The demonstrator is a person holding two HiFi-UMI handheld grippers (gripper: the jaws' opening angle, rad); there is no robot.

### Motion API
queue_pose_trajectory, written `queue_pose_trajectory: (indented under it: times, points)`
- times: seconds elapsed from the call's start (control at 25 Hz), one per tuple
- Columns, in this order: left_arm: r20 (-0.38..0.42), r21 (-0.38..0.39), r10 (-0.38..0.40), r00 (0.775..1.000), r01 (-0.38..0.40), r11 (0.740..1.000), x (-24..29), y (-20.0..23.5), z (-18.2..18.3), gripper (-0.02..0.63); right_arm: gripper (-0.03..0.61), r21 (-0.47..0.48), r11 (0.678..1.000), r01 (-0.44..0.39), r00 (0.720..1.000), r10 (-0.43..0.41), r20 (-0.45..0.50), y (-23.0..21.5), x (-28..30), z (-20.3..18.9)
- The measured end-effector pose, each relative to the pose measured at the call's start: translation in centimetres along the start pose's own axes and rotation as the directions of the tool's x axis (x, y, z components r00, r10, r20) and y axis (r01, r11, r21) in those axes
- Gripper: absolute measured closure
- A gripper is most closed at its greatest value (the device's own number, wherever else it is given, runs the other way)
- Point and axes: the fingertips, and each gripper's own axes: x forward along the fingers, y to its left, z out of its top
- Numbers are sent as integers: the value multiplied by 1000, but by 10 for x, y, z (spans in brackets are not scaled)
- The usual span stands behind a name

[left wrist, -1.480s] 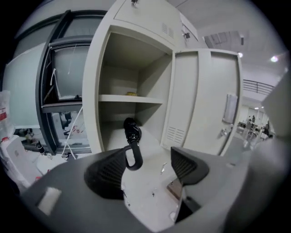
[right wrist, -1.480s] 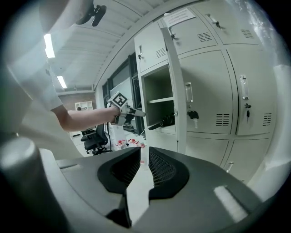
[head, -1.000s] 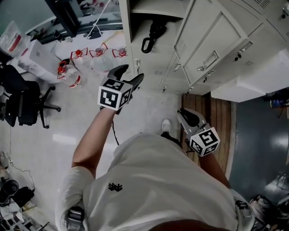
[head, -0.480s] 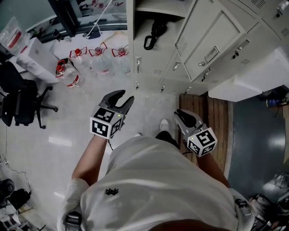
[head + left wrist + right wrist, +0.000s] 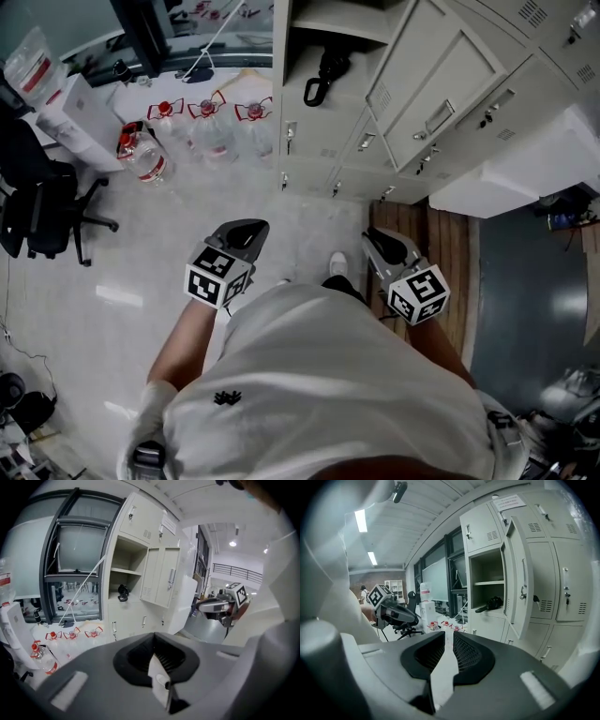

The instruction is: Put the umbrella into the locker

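The black folded umbrella (image 5: 323, 75) lies on the lower shelf of the open locker (image 5: 292, 94), its loop handle hanging over the shelf edge. The same umbrella (image 5: 123, 592) shows small in the left gripper view and as umbrella (image 5: 490, 605) in the right gripper view. My left gripper (image 5: 246, 230) is shut and empty, low in front of the person's body and well short of the locker. The right gripper (image 5: 380, 239) is beside it, jaws together with nothing between them. The locker door (image 5: 431, 84) stands swung open to the right.
Several water bottles (image 5: 211, 117) with red caps stand on the floor left of the locker. A black office chair (image 5: 42, 202) is at far left. A wooden pallet (image 5: 441, 234) lies under the lockers on the right. The person's shoe (image 5: 342, 262) is between the grippers.
The left gripper has drawn back from the locker toward the person's body and sunk a little, and its jaws went from wide open to shut. The right gripper has barely moved.
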Motion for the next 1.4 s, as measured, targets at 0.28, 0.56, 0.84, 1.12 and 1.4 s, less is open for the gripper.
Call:
queue_pose_trajectory:
  times: [0.28, 0.56, 0.84, 1.12, 1.4]
  points:
    - [0, 14, -34, 999, 34, 999, -4, -14, -5, 557, 525, -15, 1000, -4, 1000, 4, 3, 8, 0, 4]
    - [-6, 13, -57, 998, 57, 998, -6, -20, -8, 557, 531, -14, 1000, 5, 1000, -5, 3, 12, -3, 3]
    - [-3, -8, -69, 998, 69, 998, -9, -21, -12, 557, 534, -24, 1000, 1, 1000, -1, 2, 18, -1, 3]
    - [-9, -26, -63, 998, 63, 998, -11, -20, -19, 557, 541, -39, 999, -10, 1000, 10, -4, 24, 2, 2]
    - [-9, -41, -56, 998, 56, 998, -12, -17, -25, 557, 554, -60, 998, -21, 1000, 19, -20, 26, 11, 1]
